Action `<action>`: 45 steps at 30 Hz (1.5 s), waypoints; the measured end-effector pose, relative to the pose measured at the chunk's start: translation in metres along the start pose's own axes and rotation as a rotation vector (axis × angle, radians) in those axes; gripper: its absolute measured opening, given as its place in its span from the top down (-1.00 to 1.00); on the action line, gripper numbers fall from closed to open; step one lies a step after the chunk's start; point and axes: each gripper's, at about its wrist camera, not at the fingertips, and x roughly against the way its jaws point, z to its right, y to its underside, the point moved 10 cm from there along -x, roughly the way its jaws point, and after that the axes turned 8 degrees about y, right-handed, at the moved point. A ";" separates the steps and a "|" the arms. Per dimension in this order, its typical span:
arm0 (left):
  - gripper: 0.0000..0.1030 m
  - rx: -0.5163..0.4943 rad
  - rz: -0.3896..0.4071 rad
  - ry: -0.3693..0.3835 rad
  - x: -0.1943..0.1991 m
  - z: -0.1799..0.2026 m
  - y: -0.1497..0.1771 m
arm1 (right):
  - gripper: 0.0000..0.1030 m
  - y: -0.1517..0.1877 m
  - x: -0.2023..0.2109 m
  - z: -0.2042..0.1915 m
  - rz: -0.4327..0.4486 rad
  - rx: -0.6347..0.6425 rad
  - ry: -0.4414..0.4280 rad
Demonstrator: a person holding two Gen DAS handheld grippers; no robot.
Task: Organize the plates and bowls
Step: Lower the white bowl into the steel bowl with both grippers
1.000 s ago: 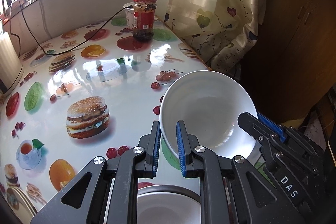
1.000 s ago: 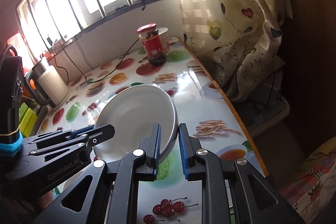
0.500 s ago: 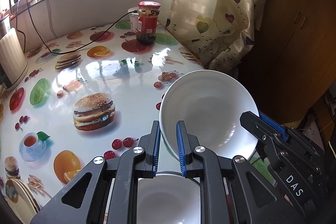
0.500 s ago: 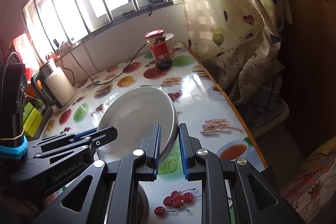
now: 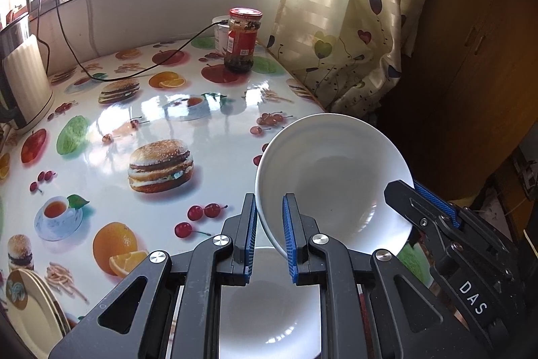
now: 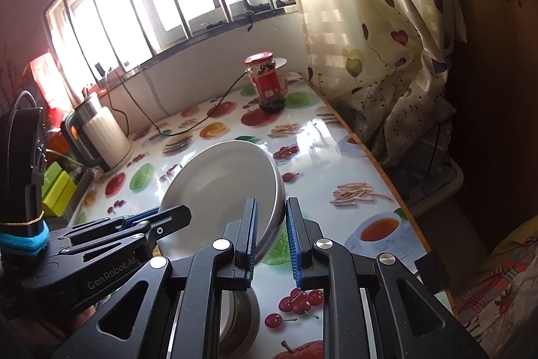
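Both grippers hold a white bowl [image 5: 333,177] tilted in the air above the printed table [image 5: 101,157]. My left gripper [image 5: 269,204] is shut on its near left rim. The right gripper [image 5: 403,190] clamps the right rim. In the right wrist view the same bowl [image 6: 218,184] stands tilted, with my right gripper [image 6: 270,211] shut on its rim and the left gripper [image 6: 168,217] gripping the opposite side. Right below sits another white bowl [image 5: 269,308], partly hidden by the fingers; its stack [image 6: 240,312] has a metallic outer rim.
A red-lidded jar [image 5: 243,39] and a white cup stand at the table's far end. A kettle [image 5: 23,83] with a black cable [image 5: 134,74] is at the left. Pale plates [image 5: 27,305] are stacked at the near left. A curtain [image 5: 336,22] hangs along the table's right edge.
Both grippers have lifted the bowl up and drawn it back together. The table looks farther away, and more of the lower bowl shows beneath the fingers.
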 end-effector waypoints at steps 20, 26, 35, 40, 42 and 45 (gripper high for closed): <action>0.69 0.046 0.031 0.001 0.032 -0.015 0.023 | 0.67 0.022 0.020 -0.025 -0.010 0.022 -0.037; 0.69 0.070 0.031 -0.001 0.037 -0.023 0.033 | 0.66 0.031 0.021 -0.034 -0.021 0.036 -0.047; 0.69 0.105 0.019 -0.011 0.040 -0.036 0.050 | 0.67 0.052 0.014 -0.043 -0.064 0.045 -0.066; 0.69 0.122 0.008 -0.011 0.039 -0.039 0.058 | 0.67 0.060 0.012 -0.045 -0.076 0.053 -0.064; 0.69 0.125 0.004 -0.011 0.038 -0.040 0.061 | 0.66 0.062 0.012 -0.046 -0.078 0.056 -0.063; 0.69 0.132 -0.004 -0.013 0.037 -0.042 0.065 | 0.66 0.067 0.011 -0.047 -0.086 0.061 -0.061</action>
